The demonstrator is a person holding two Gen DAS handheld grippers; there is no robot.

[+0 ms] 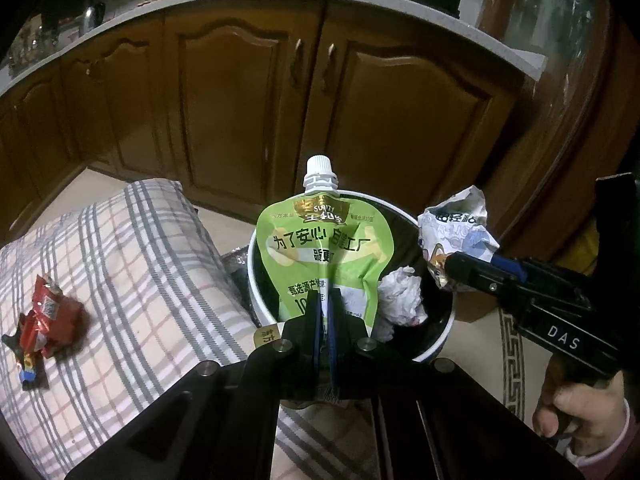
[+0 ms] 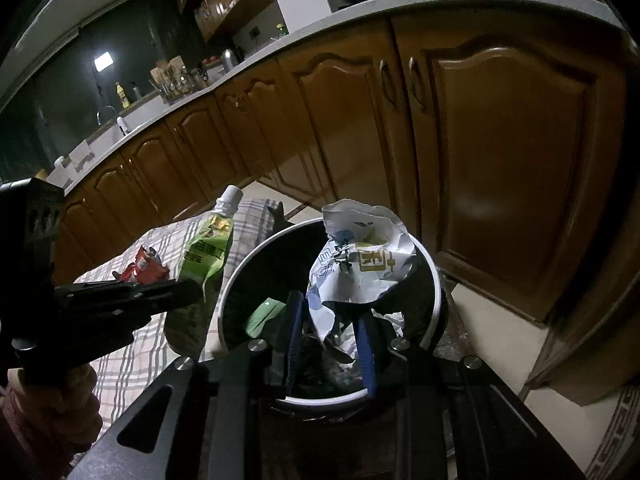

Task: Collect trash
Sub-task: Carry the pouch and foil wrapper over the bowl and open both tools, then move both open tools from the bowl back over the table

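My left gripper (image 1: 326, 300) is shut on the lower part of a green spout pouch (image 1: 320, 248) with a white cap. It holds the pouch upright over the near-left rim of a white bin (image 1: 436, 344) with a black liner. My right gripper (image 2: 329, 308) is shut on a crumpled white-and-blue wrapper (image 2: 360, 260) above the bin's opening (image 2: 240, 272). The left wrist view shows that wrapper (image 1: 460, 232) just past the bin's right rim. A crumpled white tissue (image 1: 400, 300) lies inside the bin. A red wrapper (image 1: 48, 320) rests on the plaid cloth (image 1: 140, 260) at left.
Brown wooden cabinet doors (image 1: 240, 100) under a pale countertop (image 2: 360, 12) stand close behind the bin. A person's hand (image 1: 580, 412) grips the right tool. A patterned floor border (image 1: 512, 352) runs at the right, and a dark foil piece (image 1: 236, 264) lies beside the bin.
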